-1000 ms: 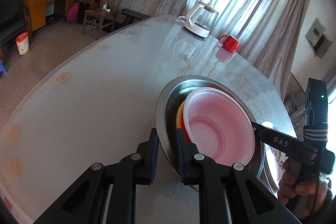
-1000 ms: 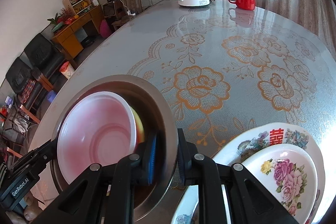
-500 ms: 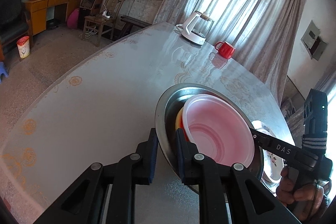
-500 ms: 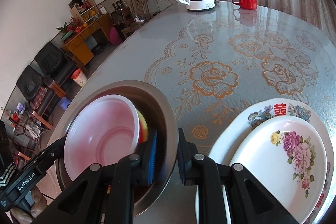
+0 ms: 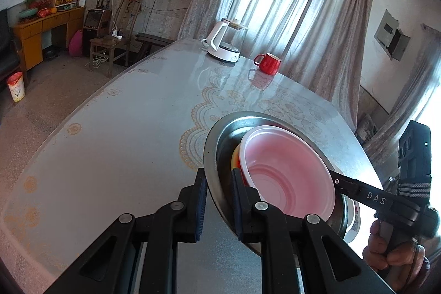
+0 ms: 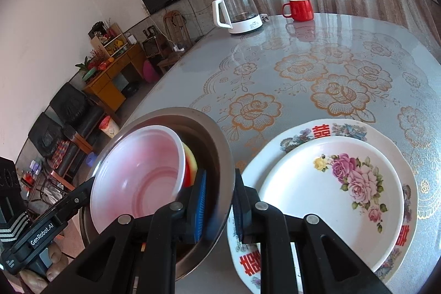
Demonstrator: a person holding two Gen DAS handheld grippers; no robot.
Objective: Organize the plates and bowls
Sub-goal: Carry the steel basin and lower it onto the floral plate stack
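Observation:
A steel bowl (image 5: 217,137) holds a pink plastic bowl (image 5: 286,172) nested over a yellow one (image 5: 236,156). My left gripper (image 5: 217,189) is shut on the steel bowl's left rim. My right gripper (image 6: 219,192) is shut on the opposite rim of the steel bowl (image 6: 217,145), which is lifted and tilted; the pink bowl (image 6: 137,172) and the yellow bowl (image 6: 191,164) show inside it. To the right, a small floral plate (image 6: 339,189) lies on a larger patterned plate (image 6: 317,131) on the table.
A glass kettle (image 5: 226,40) and a red mug (image 5: 268,64) stand at the table's far end. The table (image 5: 124,134) has a grey cloth with gold flowers. Chairs, a desk and a TV lie beyond its left edge.
Both grippers have raised the steel bowl stack and carried it toward the stacked plates. The plates now lie closer beside it. Both grips are unchanged.

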